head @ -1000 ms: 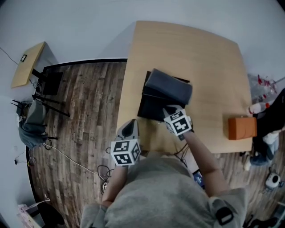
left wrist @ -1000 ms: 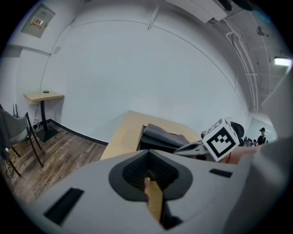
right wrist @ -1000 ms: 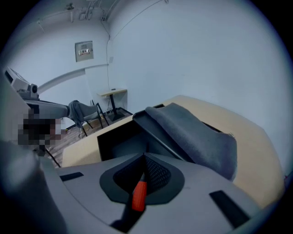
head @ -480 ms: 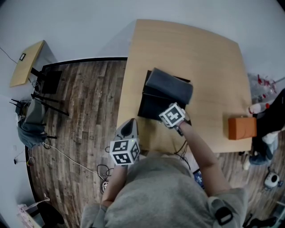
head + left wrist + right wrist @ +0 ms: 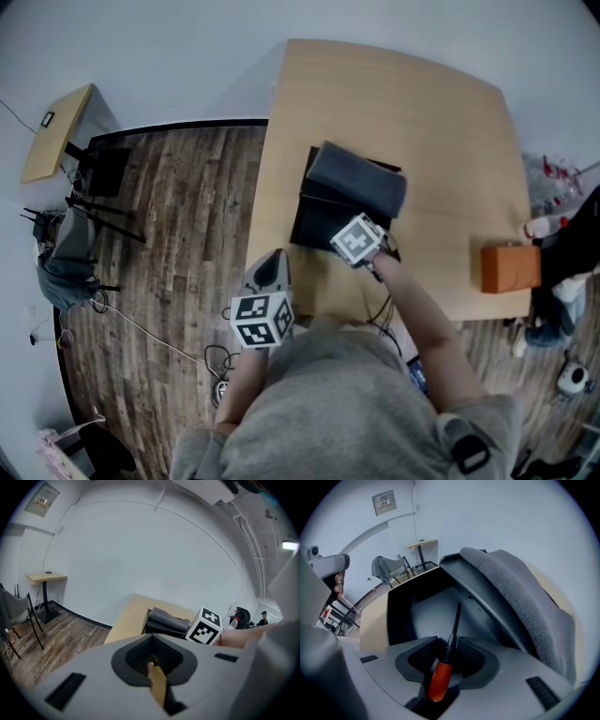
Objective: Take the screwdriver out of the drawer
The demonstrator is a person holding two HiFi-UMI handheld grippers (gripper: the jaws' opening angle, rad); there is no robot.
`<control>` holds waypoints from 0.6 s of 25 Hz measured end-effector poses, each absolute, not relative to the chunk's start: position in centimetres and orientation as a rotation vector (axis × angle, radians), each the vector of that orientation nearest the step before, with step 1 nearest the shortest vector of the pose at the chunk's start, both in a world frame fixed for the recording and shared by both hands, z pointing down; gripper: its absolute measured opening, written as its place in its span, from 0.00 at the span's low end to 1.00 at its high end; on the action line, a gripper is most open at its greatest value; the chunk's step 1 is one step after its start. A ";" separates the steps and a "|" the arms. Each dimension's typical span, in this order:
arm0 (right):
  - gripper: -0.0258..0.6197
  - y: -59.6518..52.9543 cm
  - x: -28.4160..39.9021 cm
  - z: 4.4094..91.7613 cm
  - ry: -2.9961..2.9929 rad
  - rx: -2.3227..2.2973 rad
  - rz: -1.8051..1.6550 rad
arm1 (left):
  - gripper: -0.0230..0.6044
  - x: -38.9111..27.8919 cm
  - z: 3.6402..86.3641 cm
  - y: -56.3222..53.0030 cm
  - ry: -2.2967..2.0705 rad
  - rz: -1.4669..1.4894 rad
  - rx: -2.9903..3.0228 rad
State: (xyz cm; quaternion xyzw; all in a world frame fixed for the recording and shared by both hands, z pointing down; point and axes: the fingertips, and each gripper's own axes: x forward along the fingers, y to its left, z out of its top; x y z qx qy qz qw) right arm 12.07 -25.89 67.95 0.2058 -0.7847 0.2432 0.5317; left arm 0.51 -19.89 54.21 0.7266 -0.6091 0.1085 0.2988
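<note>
A black drawer [image 5: 314,223] stands pulled out from a grey fabric-topped box [image 5: 358,183] on the wooden table [image 5: 403,103]. In the right gripper view a screwdriver [image 5: 440,679] with an orange handle and a black shaft lies on the drawer floor [image 5: 424,613]. My right gripper [image 5: 449,657] points steeply down into the drawer, its jaws standing apart on either side of the screwdriver without pressing on it. In the head view only its marker cube [image 5: 356,239] shows over the drawer. My left gripper [image 5: 270,272] hovers shut at the table's near left edge, holding nothing.
An orange box [image 5: 511,269] sits at the table's right edge. The grey box top [image 5: 511,588] overhangs the drawer's far side. On the wood floor to the left are a small side table [image 5: 58,131], a chair [image 5: 70,258] and cables.
My right gripper has tipped further down and slid forward and left over the open drawer. The left gripper has stayed put.
</note>
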 end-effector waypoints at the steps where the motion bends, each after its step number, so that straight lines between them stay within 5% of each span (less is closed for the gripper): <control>1: 0.24 -25.8 12.0 68.0 -1.875 0.489 0.580 | 0.04 0.5 54.2 -19.9 -1.618 0.287 1.929; 7: 0.13 -25.8 12.1 67.9 -1.874 0.508 0.550 | 0.04 0.5 53.9 -19.5 -1.624 0.278 1.926; 15: 0.12 -26.4 14.4 67.8 -1.786 0.575 0.464 | 0.04 0.7 53.7 -18.4 -1.619 0.297 1.934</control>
